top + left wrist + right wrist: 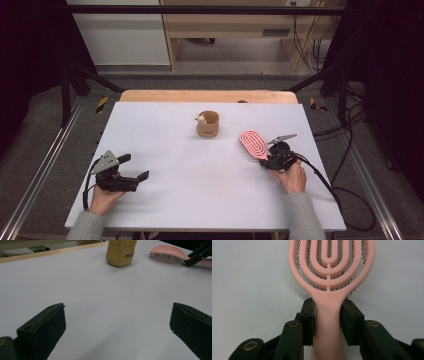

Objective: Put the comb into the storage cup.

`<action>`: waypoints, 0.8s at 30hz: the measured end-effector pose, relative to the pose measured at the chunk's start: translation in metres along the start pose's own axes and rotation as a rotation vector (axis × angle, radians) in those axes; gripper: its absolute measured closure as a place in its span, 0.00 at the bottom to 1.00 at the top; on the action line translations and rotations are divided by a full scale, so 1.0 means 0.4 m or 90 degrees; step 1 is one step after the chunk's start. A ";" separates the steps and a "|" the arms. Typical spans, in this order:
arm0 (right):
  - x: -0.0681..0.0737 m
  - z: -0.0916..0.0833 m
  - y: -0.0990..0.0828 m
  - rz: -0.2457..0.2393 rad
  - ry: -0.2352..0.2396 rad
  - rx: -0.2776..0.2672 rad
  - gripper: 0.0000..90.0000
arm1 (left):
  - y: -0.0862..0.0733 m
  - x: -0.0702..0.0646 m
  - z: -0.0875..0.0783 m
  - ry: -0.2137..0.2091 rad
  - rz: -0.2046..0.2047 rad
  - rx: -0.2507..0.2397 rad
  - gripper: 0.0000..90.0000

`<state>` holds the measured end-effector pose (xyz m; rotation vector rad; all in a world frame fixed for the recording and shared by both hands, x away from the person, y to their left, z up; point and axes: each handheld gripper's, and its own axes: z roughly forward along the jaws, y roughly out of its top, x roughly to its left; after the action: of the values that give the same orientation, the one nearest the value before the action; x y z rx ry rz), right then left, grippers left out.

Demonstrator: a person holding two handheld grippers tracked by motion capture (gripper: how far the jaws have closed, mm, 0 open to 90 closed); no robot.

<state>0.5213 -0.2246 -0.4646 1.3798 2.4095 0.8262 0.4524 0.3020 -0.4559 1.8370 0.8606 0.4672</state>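
A pink hairbrush lies bristles down on the white table at the right. My right gripper is shut on its handle; in the right gripper view both pads press the sides of the hairbrush handle just below the head, with the gripper low over the table. A tan cup stands upright at the far middle, with a small pale object at its rim. My left gripper rests at the near left, open, nothing between its fingers. It faces the cup and the hairbrush.
A wooden strip runs along the table's far edge. Metal rails flank the table on both sides, and cables trail off the right side. Wide bare surface lies between the two grippers.
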 end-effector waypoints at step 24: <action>0.001 -0.003 0.001 0.020 0.001 0.007 0.77 | 0.000 0.000 -0.001 0.000 -0.001 -0.001 0.00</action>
<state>0.5210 -0.2244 -0.4635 1.4259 2.4023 0.8228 0.4524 0.3023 -0.4557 1.8351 0.8620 0.4669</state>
